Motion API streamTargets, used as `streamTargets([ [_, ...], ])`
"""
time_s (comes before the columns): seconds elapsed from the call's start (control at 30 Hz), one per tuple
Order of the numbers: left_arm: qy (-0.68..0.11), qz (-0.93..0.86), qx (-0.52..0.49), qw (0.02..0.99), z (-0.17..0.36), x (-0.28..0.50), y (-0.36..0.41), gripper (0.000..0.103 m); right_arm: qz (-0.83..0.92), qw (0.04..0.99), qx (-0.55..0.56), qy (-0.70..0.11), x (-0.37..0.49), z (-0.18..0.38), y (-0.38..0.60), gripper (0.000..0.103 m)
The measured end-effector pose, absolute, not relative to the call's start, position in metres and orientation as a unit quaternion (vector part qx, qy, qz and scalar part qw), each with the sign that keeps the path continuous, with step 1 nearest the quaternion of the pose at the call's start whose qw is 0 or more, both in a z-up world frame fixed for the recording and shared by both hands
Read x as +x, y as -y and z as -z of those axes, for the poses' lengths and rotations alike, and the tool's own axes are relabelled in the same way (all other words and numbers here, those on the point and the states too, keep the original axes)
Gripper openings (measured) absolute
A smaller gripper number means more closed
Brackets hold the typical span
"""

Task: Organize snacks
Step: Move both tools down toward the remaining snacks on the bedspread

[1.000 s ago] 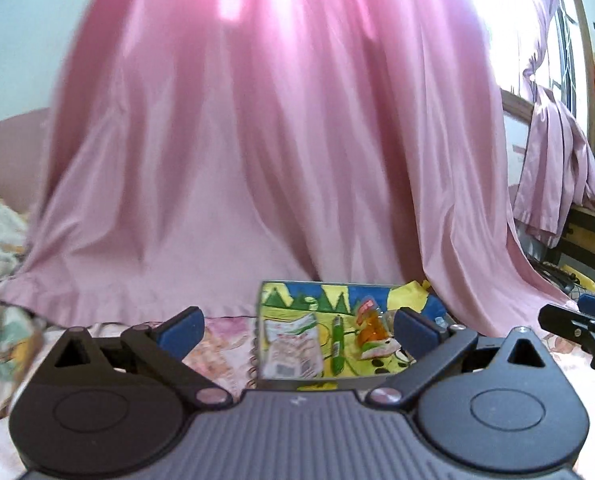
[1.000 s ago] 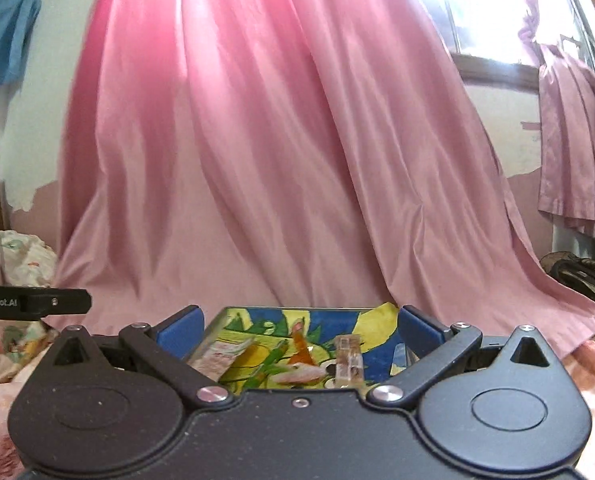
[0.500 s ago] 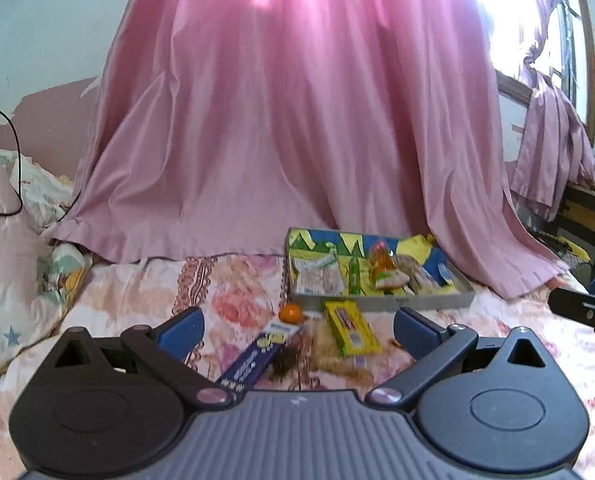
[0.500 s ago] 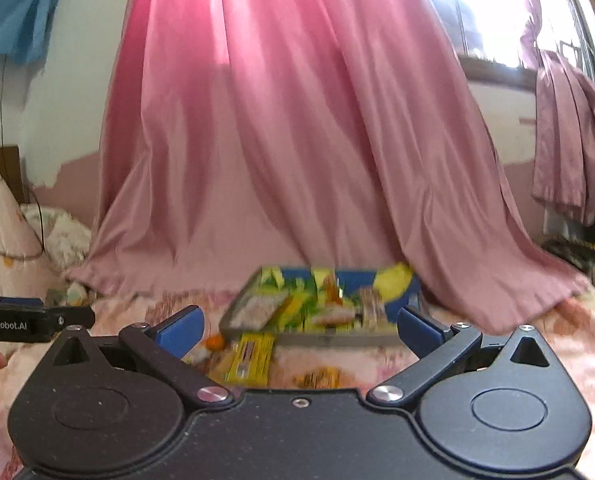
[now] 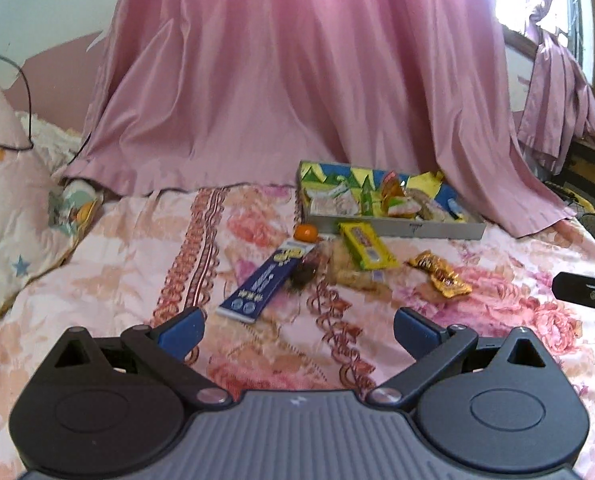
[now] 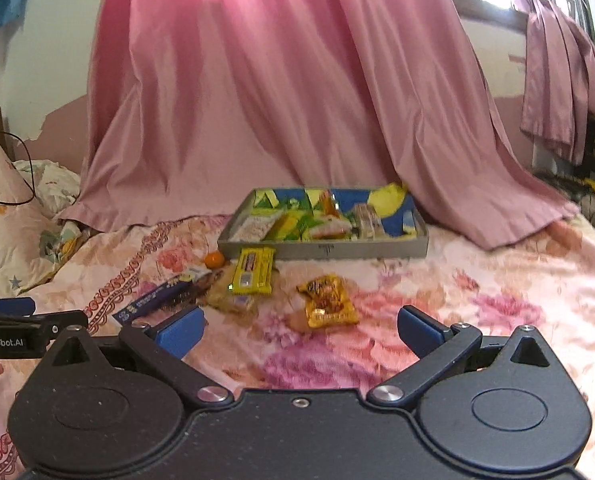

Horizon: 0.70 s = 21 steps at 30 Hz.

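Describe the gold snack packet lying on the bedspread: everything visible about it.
The gold snack packet is a small, flat, shiny foil wrapper, gold-orange with dark red-brown print too blurred to read, crinkled at its edges. It lies loose and flat on the floral bedspread, skewed at an angle, in front of the grey tray and to the right of the yellow bar packet, apart from both. Nothing visibly touches it but the cloth. Both grippers are open and short of it. In the left wrist view it sits at.

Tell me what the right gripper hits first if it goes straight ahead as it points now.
Probably the gold snack packet, lying on the bedspread just ahead of the open right gripper; depth is uncertain.
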<state>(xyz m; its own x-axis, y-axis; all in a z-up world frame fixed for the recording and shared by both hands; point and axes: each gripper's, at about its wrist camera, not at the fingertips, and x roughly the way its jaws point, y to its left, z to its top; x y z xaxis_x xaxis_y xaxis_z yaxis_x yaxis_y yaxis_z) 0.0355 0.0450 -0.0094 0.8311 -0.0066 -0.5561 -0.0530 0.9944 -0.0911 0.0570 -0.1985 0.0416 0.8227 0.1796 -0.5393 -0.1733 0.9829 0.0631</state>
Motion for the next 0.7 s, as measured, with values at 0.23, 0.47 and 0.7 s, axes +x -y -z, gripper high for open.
streamTargets([
  [0.23, -0.307, -0.019, -0.045, 0.950, 0.015, 0.037, -0.045, 0.103, -0.093, 0.946, 0.010, -0.310, 0.057, -0.027, 0.196, 0.102],
  [0.47, -0.321, -0.021, -0.030, 0.946, 0.018, 0.042, -0.040, 0.103, -0.088, 0.938, 0.019, -0.336, 0.061, -0.015, 0.200, 0.102],
  [0.7, -0.344, -0.008, -0.023, 0.939, 0.027, 0.048, -0.034, 0.103, -0.094, 0.932, 0.021, -0.350, 0.063, -0.006, 0.199, 0.102],
])
